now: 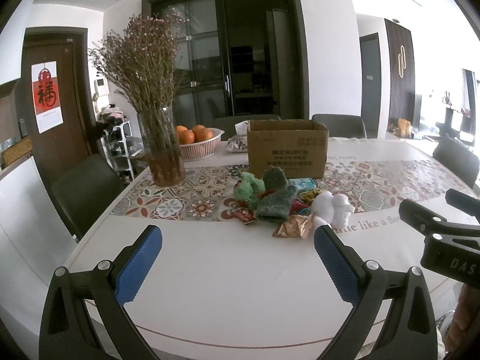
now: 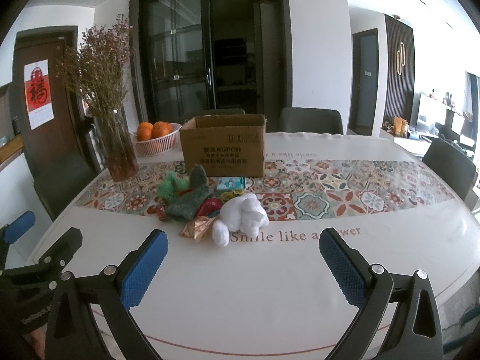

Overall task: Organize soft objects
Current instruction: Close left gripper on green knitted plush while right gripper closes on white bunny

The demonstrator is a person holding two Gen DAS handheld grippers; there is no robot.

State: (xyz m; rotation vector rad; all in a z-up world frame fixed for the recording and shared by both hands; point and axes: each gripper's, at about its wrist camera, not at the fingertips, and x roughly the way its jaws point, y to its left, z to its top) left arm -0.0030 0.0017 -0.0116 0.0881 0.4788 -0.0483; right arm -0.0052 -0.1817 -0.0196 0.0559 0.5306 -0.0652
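Note:
A pile of soft things lies mid-table: a white plush toy (image 1: 331, 207) (image 2: 241, 217), a dark green knitted piece (image 1: 274, 199) (image 2: 192, 198) and a light green fuzzy toy (image 1: 249, 189) (image 2: 171, 186), mixed with snack wrappers (image 1: 292, 226) (image 2: 196, 228). An open cardboard box (image 1: 286, 148) (image 2: 223, 147) stands just behind the pile. My left gripper (image 1: 238, 258) is open and empty, short of the pile. My right gripper (image 2: 243, 262) is open and empty, just short of the white plush.
A glass vase of dried flowers (image 1: 160, 147) (image 2: 118, 150) and a basket of oranges (image 1: 196, 144) (image 2: 156, 139) stand at the back left. Dark chairs (image 1: 84, 192) (image 2: 310, 120) surround the table (image 1: 225, 285). The right gripper's body (image 1: 441, 234) shows in the left wrist view.

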